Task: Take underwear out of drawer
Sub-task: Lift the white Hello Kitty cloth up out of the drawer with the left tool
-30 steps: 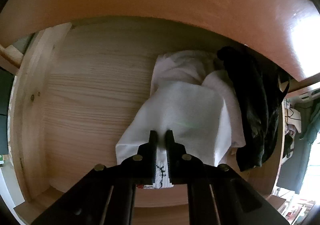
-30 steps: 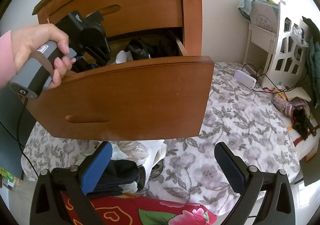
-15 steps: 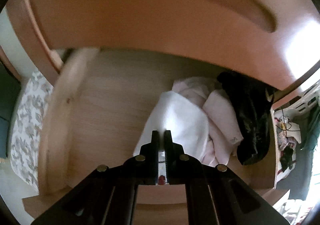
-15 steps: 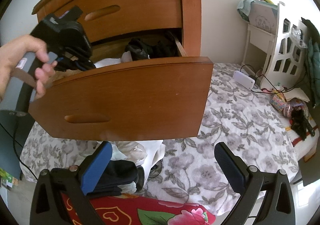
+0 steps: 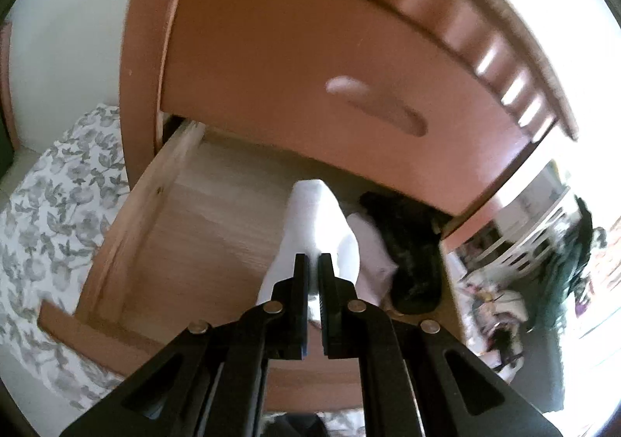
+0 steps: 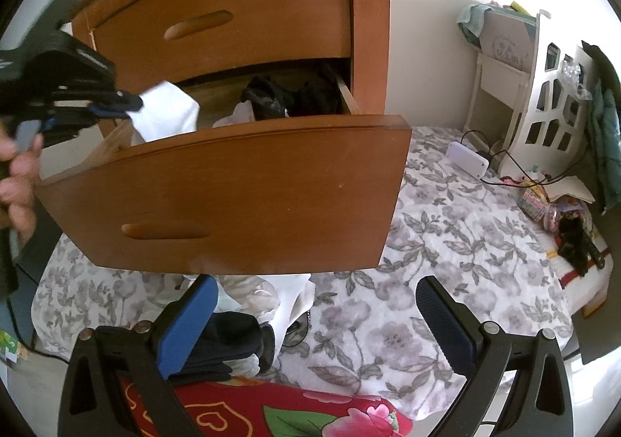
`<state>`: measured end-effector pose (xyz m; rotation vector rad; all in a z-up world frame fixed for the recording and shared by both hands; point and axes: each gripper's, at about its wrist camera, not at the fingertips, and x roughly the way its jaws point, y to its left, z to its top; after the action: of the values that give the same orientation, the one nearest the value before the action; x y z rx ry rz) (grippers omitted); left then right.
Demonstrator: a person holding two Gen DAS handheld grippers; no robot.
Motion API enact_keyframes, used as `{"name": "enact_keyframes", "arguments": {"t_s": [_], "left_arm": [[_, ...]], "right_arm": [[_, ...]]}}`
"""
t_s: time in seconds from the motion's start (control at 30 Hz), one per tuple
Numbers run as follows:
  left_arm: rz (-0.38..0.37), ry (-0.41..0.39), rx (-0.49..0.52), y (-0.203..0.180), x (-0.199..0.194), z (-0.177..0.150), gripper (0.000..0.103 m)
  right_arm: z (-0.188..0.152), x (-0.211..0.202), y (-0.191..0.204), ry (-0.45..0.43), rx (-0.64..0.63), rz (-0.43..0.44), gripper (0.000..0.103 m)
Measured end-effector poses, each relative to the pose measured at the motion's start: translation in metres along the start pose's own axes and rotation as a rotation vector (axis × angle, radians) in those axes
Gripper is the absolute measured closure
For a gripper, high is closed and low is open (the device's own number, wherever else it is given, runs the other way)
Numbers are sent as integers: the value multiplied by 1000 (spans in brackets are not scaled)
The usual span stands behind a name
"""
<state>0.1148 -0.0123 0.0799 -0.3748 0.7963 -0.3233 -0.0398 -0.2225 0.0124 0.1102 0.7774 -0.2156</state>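
The left wrist fisheye looks steeply down from close above into the open pale-wood-lined drawer (image 5: 217, 227), its own black gripper fingers (image 5: 313, 281) at 6 o'clock and the closed reddish-brown upper drawer front (image 5: 310, 60) filling 12 o'clock. The right wrist fisheye sits lower and farther back, facing the curved reddish-brown front panel (image 6: 240, 196) head-on, with floral grey-and-white bedding (image 6: 446, 227) toward 4 o'clock. Both views share the drawer interior: white cloth (image 5: 314, 227) (image 6: 167, 115) and dark crumpled garments (image 5: 411, 250) (image 6: 271, 95)

Black left tongs (image 5: 313, 262) with silver screws; right tongs (image 6: 318, 316), black frame, blue-padded fingers (image 6: 186, 324).
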Motion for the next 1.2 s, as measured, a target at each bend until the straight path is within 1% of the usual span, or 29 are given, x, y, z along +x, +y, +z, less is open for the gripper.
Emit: {"name": "enact_keyframes", "arguments": {"t_s": [0.1,0.17,0.23,0.43,0.6,0.7,0.97,1.2], "left_arm": [[-32,-45,-11,1,-14,-7,99],[-57,-69,-4,-5,-10,-13,99],[-78,-84,10,-9,-17,-15,99],[-123,-116,1,-12,-34,-19,99],[-153,-150,-5,-12,-55,-25,99],[-167,-173,9,-13,-67,-27,99],[-210,-261,33,-17,-113,-29,99],[-225,-305,32,-15,-147,-30,99]], "right_arm": [[0,-1,0,-1,-3,-3,0],[0,-1,0,-2,-2,-2,0],[0,-1,0,-2,-3,-5,0],[0,-3,3,-9,-18,-24,0],[0,-2,5,-9,-26,-32,0],[0,-3,6,-14,-29,-36,0],[0,-4,9,-23,-48,-58,0],[0,-3,10,-25,-51,-63,0]]}}
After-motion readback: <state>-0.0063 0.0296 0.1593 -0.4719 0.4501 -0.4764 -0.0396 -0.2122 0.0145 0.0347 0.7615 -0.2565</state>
